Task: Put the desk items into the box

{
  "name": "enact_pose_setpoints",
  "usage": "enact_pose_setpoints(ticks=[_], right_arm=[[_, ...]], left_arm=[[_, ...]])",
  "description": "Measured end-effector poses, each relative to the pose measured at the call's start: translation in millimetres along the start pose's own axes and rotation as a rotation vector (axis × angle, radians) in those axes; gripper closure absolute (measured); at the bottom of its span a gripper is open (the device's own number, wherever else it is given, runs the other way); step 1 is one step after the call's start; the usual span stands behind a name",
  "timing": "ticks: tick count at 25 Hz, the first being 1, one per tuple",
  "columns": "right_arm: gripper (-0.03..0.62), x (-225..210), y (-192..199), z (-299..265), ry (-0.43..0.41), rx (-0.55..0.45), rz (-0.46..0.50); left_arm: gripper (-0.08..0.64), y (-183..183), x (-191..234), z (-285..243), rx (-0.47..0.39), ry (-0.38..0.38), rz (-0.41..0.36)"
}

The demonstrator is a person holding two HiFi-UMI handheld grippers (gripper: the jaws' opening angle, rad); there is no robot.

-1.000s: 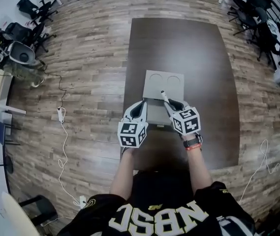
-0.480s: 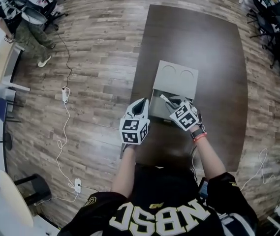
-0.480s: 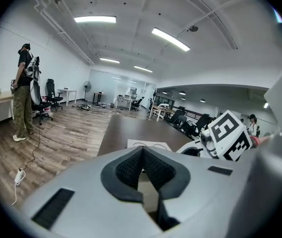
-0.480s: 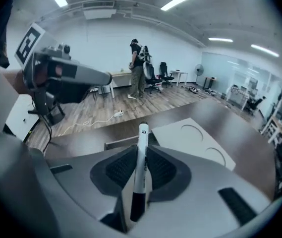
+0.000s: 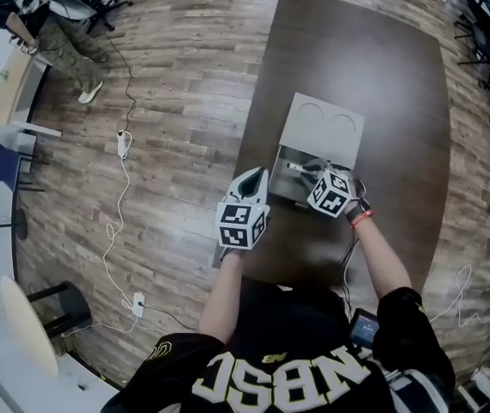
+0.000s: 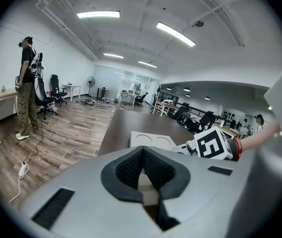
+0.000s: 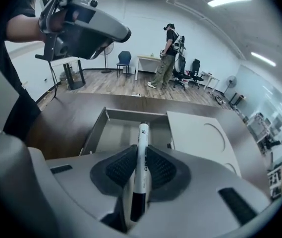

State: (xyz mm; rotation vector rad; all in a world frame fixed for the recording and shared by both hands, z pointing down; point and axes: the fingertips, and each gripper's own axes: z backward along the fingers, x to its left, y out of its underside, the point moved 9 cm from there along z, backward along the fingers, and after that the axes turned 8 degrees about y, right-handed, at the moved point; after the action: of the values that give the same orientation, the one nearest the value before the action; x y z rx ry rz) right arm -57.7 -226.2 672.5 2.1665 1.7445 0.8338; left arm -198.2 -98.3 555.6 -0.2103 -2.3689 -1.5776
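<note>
**A:** Gaps first. What can't be read?

**B:** Head view: the right gripper (image 5: pixel 310 170) has its jaws mostly under its own marker cube, and the pen there is only a thin pale streak. Right gripper view: the gripper body covers the near part of the shallow grey rectangular box (image 7: pixel 95 130), so only its far floor and walls show. The print on the pen barrel is too small to read. Left gripper view: the left gripper (image 6: pixel 141 151) blocks nearly all of the box. A pale patch shows through the gap behind its pads, identity undetermined.

**A:** Jaw states?

**B:** Right: narrow, pads pressed on both sides of the slim white marker pen with a black rear end (image 7: pixel 142 138). Left: pads meet at the tips, nothing visibly gripped.

**A:** Pen relative to jaws and box?

**B:** The barrel runs along the jaw line. The black end lies back toward the camera and the white end pokes out past the fingertips, over the open box. Contact with the box floor: cannot tell.

**A:** Surroundings?

**B:** The flat grey lid with two pressed circles (image 5: pixel 324 127) lies against the box's far side on the dark brown table (image 5: pixel 400 67). The left gripper hangs just left of the box, apart from the pen.
</note>
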Motion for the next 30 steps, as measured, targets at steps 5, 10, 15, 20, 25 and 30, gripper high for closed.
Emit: enact_pose_setpoints(ticks=[5,10,15,20,25,30], right_arm=[[0.518,2,4,-18,-0.019,0.027,0.018],[0.517,3,6,-29,-0.021,0.053,0.041],[0.514,3,7,-35,-0.006,0.070,0.036],[0.434,1,4,-31,0.005,0.065,-0.032],[0.431,3,3,-20,0.030,0.045,-0.121],[0.432,0,9,6,0.091,0.023,-0.260]], left_arm=[[0.552,8,1,-1,0.019,-0.006,0.008],[0.552,11,4,0,0.030,-0.012,0.012],[0.552,11,10,0,0.034,-0.015,0.015],[0.552,9,12,0,0.035,0.001,0.013],[0.552,9,14,-2,0.033,0.026,0.006],[0.552,0,13,-10,0.019,0.072,-0.011]])
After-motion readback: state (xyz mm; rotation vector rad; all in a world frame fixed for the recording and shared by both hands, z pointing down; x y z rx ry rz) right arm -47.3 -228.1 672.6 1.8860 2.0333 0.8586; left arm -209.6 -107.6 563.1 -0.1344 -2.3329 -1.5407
